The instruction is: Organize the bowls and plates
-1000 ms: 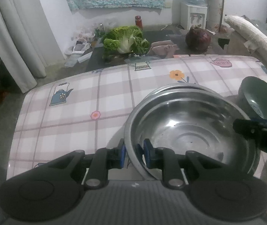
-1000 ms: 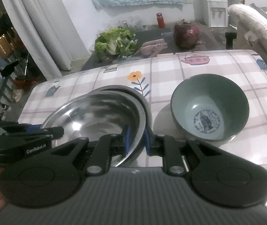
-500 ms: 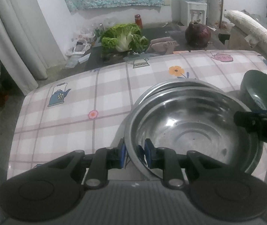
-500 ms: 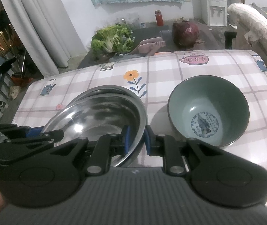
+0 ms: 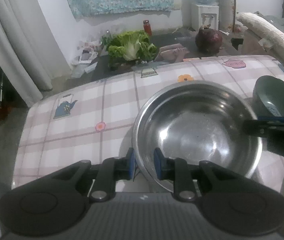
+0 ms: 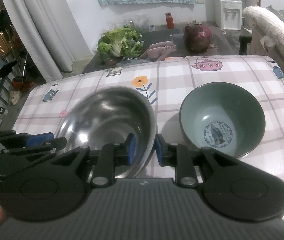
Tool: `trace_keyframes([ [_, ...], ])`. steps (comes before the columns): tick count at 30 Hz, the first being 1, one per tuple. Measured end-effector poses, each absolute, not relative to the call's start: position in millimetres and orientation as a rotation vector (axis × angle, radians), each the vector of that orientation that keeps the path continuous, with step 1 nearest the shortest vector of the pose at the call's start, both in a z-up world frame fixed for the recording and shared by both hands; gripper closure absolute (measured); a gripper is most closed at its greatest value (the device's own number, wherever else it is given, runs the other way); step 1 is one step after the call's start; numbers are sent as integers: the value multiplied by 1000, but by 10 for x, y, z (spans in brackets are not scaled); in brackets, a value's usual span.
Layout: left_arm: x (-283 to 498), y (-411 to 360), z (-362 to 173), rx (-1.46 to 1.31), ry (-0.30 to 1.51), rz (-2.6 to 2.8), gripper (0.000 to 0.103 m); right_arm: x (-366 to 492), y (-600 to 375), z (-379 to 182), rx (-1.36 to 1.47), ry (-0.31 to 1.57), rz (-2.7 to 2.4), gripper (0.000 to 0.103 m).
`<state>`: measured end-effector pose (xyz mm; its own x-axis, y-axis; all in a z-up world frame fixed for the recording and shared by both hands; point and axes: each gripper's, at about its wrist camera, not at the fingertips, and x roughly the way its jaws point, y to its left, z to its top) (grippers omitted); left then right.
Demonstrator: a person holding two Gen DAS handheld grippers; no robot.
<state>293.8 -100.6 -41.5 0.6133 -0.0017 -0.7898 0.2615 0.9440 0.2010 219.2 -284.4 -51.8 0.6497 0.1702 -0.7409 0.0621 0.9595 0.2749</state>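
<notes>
Now both tongs — left (image 5: 143,163) and right (image 6: 145,149) — clamp opposite rims of 1 steel bowl (image 5: 198,124), green bowl (image 6: 221,118) beside it.

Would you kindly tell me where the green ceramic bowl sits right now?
In the right wrist view the green ceramic bowl stands on the checked tablecloth, right of the steel bowl; in the left wrist view it is at the right edge.
</notes>
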Motion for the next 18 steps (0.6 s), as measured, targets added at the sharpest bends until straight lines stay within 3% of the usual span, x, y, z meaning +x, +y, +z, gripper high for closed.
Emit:
trace_keyframes([
  [6, 2877, -1016, -360, 323, 879, -150, 79, 2171, -2844, -498, 285, 857, 65, 79],
  [18, 2762, -1008, -210, 312, 854, -152, 58, 2076, -2813, -375, 273, 828, 79, 62],
])
